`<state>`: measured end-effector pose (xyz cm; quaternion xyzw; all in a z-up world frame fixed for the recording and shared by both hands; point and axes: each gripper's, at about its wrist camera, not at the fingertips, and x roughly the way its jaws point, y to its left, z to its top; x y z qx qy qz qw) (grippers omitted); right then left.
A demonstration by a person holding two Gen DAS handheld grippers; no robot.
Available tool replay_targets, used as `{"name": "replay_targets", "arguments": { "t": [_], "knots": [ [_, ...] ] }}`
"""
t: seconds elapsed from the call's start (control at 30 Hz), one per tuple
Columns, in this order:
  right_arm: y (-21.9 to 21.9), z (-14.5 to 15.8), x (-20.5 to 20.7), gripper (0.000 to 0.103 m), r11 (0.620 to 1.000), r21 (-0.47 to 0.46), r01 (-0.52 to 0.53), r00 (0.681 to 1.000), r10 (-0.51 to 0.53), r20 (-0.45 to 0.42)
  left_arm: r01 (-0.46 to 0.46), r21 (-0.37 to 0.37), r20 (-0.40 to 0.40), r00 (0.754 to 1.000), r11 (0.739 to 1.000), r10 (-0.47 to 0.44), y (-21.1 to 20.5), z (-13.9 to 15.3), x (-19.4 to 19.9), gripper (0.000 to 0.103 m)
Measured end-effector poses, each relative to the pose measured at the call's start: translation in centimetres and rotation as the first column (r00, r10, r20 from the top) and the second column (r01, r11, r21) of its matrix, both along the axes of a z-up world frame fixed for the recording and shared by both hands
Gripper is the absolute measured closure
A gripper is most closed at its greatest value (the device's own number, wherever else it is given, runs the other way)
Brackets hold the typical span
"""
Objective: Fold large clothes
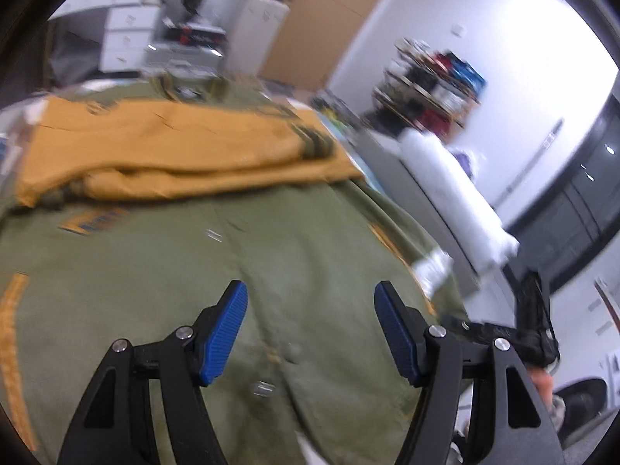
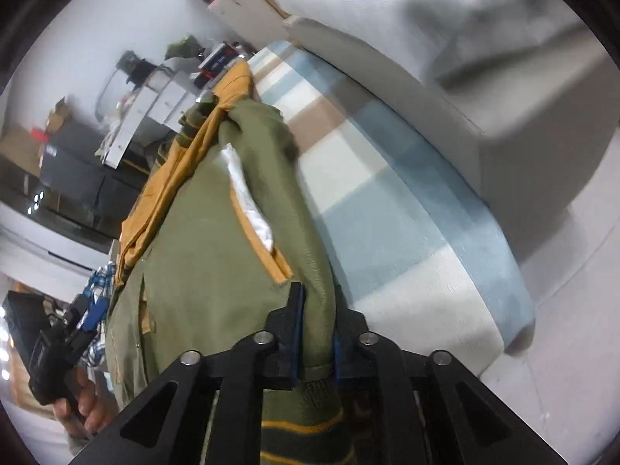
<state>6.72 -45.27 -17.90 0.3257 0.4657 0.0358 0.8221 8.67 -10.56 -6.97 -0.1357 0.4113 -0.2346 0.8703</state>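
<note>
An olive-green jacket (image 1: 240, 255) with mustard sleeves (image 1: 162, 147) and metal snaps lies spread in front of me in the left wrist view. My left gripper (image 1: 310, 329) hangs open and empty just above its front panel. In the right wrist view my right gripper (image 2: 316, 325) is shut on the jacket's lower edge (image 2: 319, 302), beside the striped ribbed hem (image 2: 306, 418), and holds the jacket (image 2: 201, 271) bunched and lifted. A white pocket lining (image 2: 248, 197) sticks out of it.
A bed with a blue, white and tan checked cover (image 2: 391, 209) lies under the jacket. A grey headboard (image 2: 503, 89) and white pillow (image 1: 457, 193) stand beside it. Drawers (image 1: 128, 27) and a cluttered shelf (image 1: 434, 81) stand at the back. A hand holds the other gripper's handle (image 2: 58, 352).
</note>
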Motion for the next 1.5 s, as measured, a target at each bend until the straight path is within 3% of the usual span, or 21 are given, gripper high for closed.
{"name": "replay_targets", "arguments": {
  "t": [0.07,0.13,0.17,0.27,0.37,0.53,0.57,0.67,0.73,0.8,0.97,1.1,1.17,1.2,1.23,1.33,1.4,1.5],
  "knots": [
    [0.5,1.9,-0.3,0.080,0.996,-0.093,0.000,0.999,0.004,0.043,-0.085,0.043,0.020,0.996,0.995,0.084,1.8,0.2,0.1,0.040],
    [1.0,3.6,-0.2,0.067,0.985,-0.171,0.004,0.993,0.016,0.115,-0.154,0.077,0.047,0.988,0.985,0.150,3.2,0.2,0.1,0.040],
    [0.9,4.2,-0.1,0.062,0.984,-0.181,0.001,0.988,0.027,0.150,-0.208,0.107,0.070,0.977,0.972,0.201,4.5,0.2,-0.2,0.040],
    [1.2,5.8,0.4,0.059,0.985,-0.175,-0.008,0.973,0.048,0.226,-0.328,0.157,0.088,0.944,0.931,0.318,7.1,-0.2,-1.1,0.040],
    [2.8,6.4,1.7,0.044,0.985,-0.162,-0.052,0.955,0.097,0.280,-0.430,0.137,0.056,0.903,0.892,0.426,10.1,-1.2,-2.2,0.040],
    [6.8,5.7,4.0,0.044,0.973,-0.156,-0.171,0.934,0.211,0.289,-0.506,0.153,-0.008,0.858,0.849,0.513,11.9,-2.8,-4.2,0.040],
    [7.8,5.7,4.6,0.044,0.965,-0.153,-0.213,0.923,0.250,0.293,-0.503,0.147,-0.011,0.860,0.852,0.510,11.7,-2.9,-4.5,0.040],
    [11.2,5.4,5.6,0.046,0.929,-0.180,-0.324,0.888,0.364,0.280,-0.399,0.118,-0.002,0.916,0.909,0.402,9.3,-2.5,-5.3,0.040],
    [12.3,5.5,5.5,0.047,0.912,-0.190,-0.364,0.872,0.406,0.273,-0.272,0.136,0.000,0.961,0.953,0.275,5.8,-2.3,-5.3,0.040],
    [13.8,5.3,5.8,0.047,0.893,-0.185,-0.409,0.855,0.446,0.265,-0.186,0.164,-0.012,0.982,0.969,0.191,2.7,-2.9,-4.8,0.040],
    [15.8,4.2,4.9,0.047,0.856,-0.227,-0.464,0.837,0.508,0.206,-0.035,0.200,-0.084,0.995,0.979,0.052,-2.1,-4.6,-2.9,0.040],
    [16.5,2.4,4.0,0.047,0.829,-0.268,-0.490,0.836,0.534,0.124,-0.015,0.316,-0.084,0.996,0.949,0.043,-4.0,-5.7,-2.5,0.040],
    [16.7,1.4,3.7,0.047,0.827,-0.282,-0.487,0.842,0.530,0.099,-0.018,0.340,-0.056,0.998,0.940,0.040,-3.7,-5.7,-2.2,0.040],
    [16.7,1.2,3.6,0.046,0.828,-0.283,-0.483,0.845,0.526,0.096,-0.023,0.343,-0.053,0.998,0.939,0.044,-3.6,-5.6,-2.0,0.043],
    [16.7,1.1,3.6,0.046,0.829,-0.286,-0.480,0.847,0.523,0.094,-0.042,0.338,-0.042,0.997,0.940,0.059,-3.3,-5.4,-1.9,0.063],
    [16.7,1.4,3.5,0.045,0.823,-0.292,-0.487,0.841,0.532,0.099,-0.028,0.236,-0.048,0.998,0.971,0.040,-1.6,-5.0,-2.4,0.093],
    [16.7,1.6,3.5,0.045,0.822,-0.297,-0.486,0.840,0.533,0.100,-0.046,0.205,-0.019,0.999,0.978,0.051,-0.8,-4.1,-2.8,0.103],
    [16.9,1.8,3.2,0.045,0.818,-0.293,-0.495,0.833,0.543,0.107,-0.068,0.128,0.018,0.998,0.989,0.067,0.3,-2.4,-3.2,0.103]
  ]
}}
